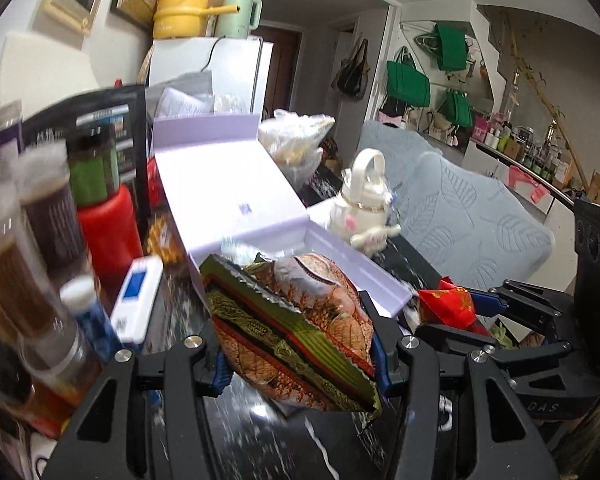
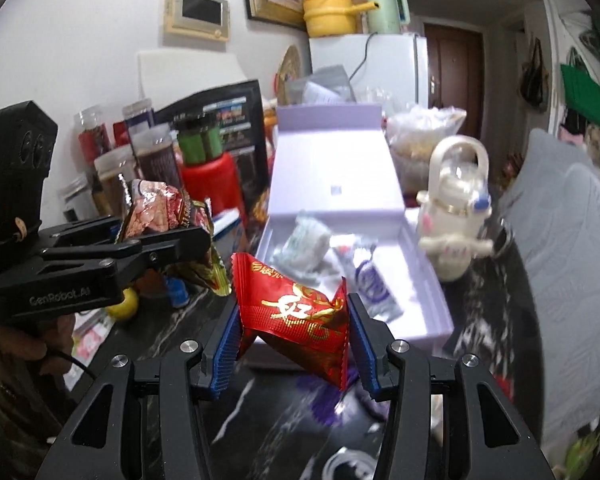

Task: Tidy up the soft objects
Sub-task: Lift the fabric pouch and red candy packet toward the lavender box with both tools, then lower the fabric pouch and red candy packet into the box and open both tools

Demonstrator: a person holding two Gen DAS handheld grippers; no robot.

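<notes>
Judging from the left wrist view, the sorting was partly done: the left claw (image 1: pixel 298 356) was seen clamped on a crinkled foil snack packet (image 1: pixel 296 332) of green, gold and orange print, its serrated edge tilted between the blue ribbed pads. The packet was held above the dark marbled bench (image 1: pixel 252 432), just short of the near wall of the open lavender box (image 1: pixel 236 184), whose rigid lid was stood back upright. The right claw (image 1: pixel 460 308) was glimpsed at the right edge, closed on a red packet (image 1: pixel 448 302). Jars with blurred contents and a smooth white bear-shaped bottle (image 1: pixel 364 200) were noted around the box.

Turning to the right wrist view, the right claw (image 2: pixel 294 336) was found squeezed on the glossy red packet (image 2: pixel 300 316), stamped in gold, puffed and creased where it was pinched. It was held over the bench (image 2: pixel 260 412) at the box's (image 2: pixel 336 168) near end. Inside the box several soft pouches were already laid: a pale crumpled wrapper (image 2: pixel 304 244) and a white and purple sachet (image 2: pixel 374 284). The left claw (image 2: pixel 168 240) was shown at the left, gripping its foil packet (image 2: pixel 160 212) well outside the box. Both held packets were judged still to be placed
</notes>
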